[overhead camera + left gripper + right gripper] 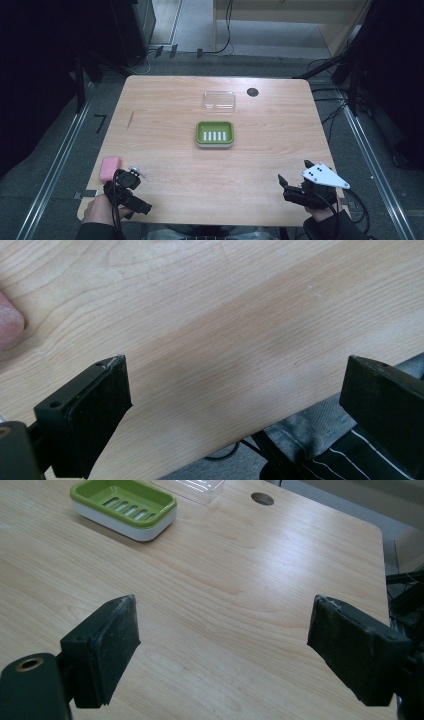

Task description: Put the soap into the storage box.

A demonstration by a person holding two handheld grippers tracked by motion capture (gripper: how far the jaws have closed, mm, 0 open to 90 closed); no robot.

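Observation:
A pink bar (pixel 110 168) lies near the table's front left corner; its rounded end (pixel 7 320) shows at the left edge of the left gripper view. Just to its right my left gripper (pixel 134 190) hangs over the table's front edge, open, with bare wood between its jaws (pixel 235 375). A green slotted soap dish (pixel 215 134) sits mid-table, and a clear plastic lid (pixel 218 101) lies just behind it. At the front right my right gripper (pixel 295 171) is open and empty (pixel 223 610), facing the dish (pixel 125 505) and the lid (pixel 192 487).
The wooden table (pixel 165 105) has a round cable hole (pixel 252 92) to the right of the lid, also seen from the right gripper (pixel 262 499). The person's trousers (pixel 320 435) show below the table's front edge. Cables and metal rails lie on the floor around.

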